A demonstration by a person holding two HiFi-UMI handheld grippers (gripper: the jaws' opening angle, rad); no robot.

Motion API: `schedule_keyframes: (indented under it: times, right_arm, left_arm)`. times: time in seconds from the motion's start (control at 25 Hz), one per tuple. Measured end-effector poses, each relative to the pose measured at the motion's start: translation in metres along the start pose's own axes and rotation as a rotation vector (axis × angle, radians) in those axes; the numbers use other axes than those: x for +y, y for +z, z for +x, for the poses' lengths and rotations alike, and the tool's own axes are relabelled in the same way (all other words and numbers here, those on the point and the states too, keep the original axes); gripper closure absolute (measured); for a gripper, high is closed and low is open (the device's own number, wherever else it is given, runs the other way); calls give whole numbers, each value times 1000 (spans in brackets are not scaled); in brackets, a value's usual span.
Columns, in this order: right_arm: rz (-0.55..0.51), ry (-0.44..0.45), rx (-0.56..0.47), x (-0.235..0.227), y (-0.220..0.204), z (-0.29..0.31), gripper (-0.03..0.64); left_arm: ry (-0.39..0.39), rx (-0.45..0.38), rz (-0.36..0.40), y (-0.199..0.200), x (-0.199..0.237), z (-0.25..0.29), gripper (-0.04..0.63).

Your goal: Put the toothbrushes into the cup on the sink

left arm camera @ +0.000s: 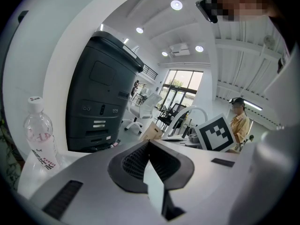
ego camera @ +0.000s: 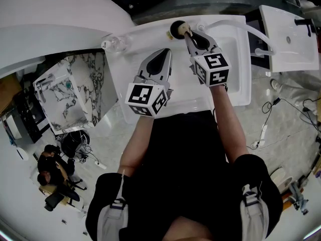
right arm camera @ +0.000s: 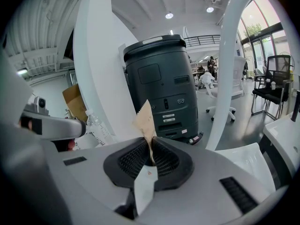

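In the head view a clear water bottle [ego camera: 114, 44] stands at the upper left corner of the white sink [ego camera: 233, 72]. Right of it, near the frame's centre, the left gripper [ego camera: 167, 51] hovers over the basin. Its own view shows the jaws pressed together with nothing poking out beyond them, so it looks empty. Just right of its tips, at top centre, the dark cup [ego camera: 175, 30] sits on the sink's upper edge. The right gripper [ego camera: 188, 35] meets it from the lower right, jaws clamped on a toothbrush [right arm camera: 145, 118] in a brown paper wrapper whose serrated end sticks out past the tips. That pale end appears to lie at the cup's mouth, but I cannot tell whether it is inside the rim. Farther right the white tap [ego camera: 247, 29] arches over the basin.

The step in hand seems to be getting this toothbrush into the cup. To do it well, centre the wrapped end over the opening and tip it steeply down before the jaws part, since the paper sleeve could catch on the rim or topple the cup. The left gripper is near enough to steady the cup.
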State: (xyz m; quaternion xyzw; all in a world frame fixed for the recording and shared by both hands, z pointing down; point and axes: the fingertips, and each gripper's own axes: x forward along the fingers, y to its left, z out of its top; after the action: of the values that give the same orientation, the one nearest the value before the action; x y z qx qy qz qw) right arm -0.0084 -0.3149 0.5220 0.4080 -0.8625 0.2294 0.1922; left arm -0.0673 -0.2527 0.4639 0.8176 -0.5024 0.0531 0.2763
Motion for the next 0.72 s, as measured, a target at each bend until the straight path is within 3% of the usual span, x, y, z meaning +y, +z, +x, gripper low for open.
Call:
schedule_keyframes:
  times: [0.56, 0.72]
  right_arm:
    - [8, -6, 1, -4, -3, -2, 578]
    - [12, 0, -1, -2, -2, -2, 543]
  left_arm:
    - [-9, 3, 4, -1, -3, 1, 581]
    - [-10, 1, 5, 0, -2, 1, 581]
